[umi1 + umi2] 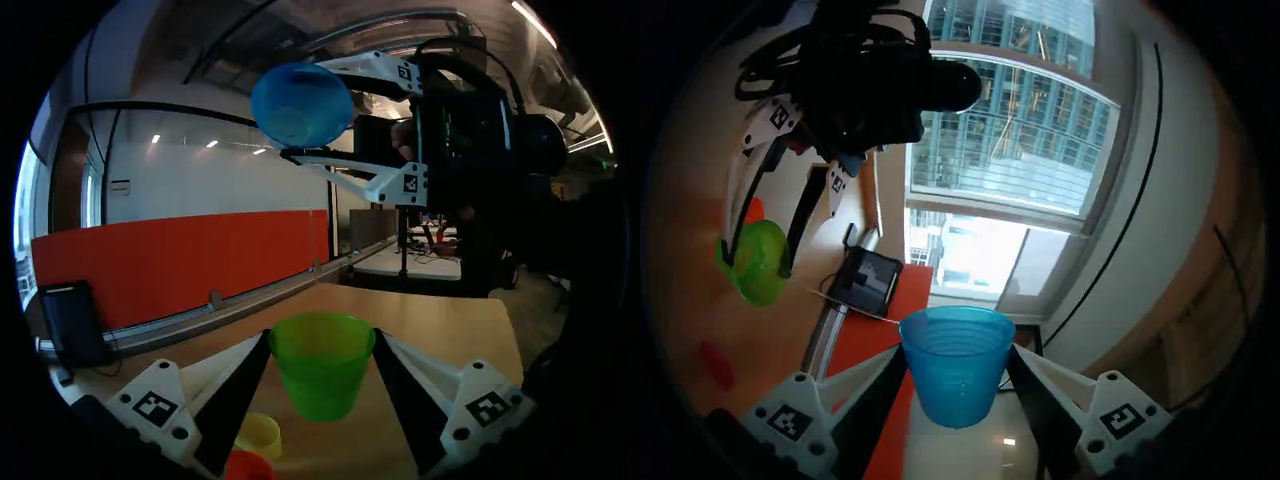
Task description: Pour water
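Blue cup [958, 366]: it is clamped between the two fingers of my right hand-held gripper [958, 352], one finger pressing on each side of its wall. It is a translucent, ridged plastic tumbler, wider at the rim than at the base.

My left hand-held gripper [321, 336] is likewise clenched around a green cup [322, 370], with both fingers against its sides. That cup is upright over the tabletop [448, 316]; I cannot tell whether it rests on it.

In the left gripper view the blue cup hangs high above the green one, a little to its left. It is tipped so that a round face turns toward the camera, and the two cups are well apart. I cannot tell whether either cup holds water.

Lower in that view, by the left finger, a small yellow cup [260, 434] stands on the light wooden tabletop. The edge of a red thing [248, 466] shows just beside it. A dark tablet [72, 322] sits at the far left of the tabletop, in front of an orange-red wall panel [176, 260].

In the right gripper view, a large window [1016, 160] beyond the blue cup looks onto a glass building.
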Motion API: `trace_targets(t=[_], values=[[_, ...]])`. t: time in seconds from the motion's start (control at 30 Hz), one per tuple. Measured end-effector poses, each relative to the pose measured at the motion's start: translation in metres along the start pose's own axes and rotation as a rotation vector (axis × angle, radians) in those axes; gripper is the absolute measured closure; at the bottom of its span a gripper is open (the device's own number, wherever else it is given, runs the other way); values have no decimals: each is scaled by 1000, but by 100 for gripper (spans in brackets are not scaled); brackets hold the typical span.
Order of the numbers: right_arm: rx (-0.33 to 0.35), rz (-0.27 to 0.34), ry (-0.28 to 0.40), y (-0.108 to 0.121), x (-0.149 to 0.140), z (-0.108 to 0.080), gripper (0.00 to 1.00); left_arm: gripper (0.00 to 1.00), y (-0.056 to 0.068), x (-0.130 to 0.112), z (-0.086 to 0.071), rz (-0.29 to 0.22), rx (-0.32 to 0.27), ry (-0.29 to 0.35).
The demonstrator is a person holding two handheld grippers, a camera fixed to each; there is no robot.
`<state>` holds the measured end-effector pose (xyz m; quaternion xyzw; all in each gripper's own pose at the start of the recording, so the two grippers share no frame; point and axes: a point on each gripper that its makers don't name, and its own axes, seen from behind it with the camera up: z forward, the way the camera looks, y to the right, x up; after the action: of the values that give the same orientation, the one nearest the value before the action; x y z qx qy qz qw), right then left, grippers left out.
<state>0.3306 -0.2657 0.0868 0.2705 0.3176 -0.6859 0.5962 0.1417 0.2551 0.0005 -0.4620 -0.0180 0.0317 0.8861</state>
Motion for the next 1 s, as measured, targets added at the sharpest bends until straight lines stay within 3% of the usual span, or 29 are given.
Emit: trace_targets(t=[0.2, 0.57, 0.77, 1.0], values=[[6, -23, 5, -3, 5, -1, 12, 10, -1, 1, 0, -3, 0, 4], [10, 32, 8, -4, 4, 0, 12, 10, -4, 0, -1, -3, 8, 5], [14, 172, 7, -5, 1, -3, 12, 10, -4, 0, -2, -3, 10, 6], [24, 419, 13, -5, -1, -11, 12, 10, -6, 2, -4, 4, 16, 6]])
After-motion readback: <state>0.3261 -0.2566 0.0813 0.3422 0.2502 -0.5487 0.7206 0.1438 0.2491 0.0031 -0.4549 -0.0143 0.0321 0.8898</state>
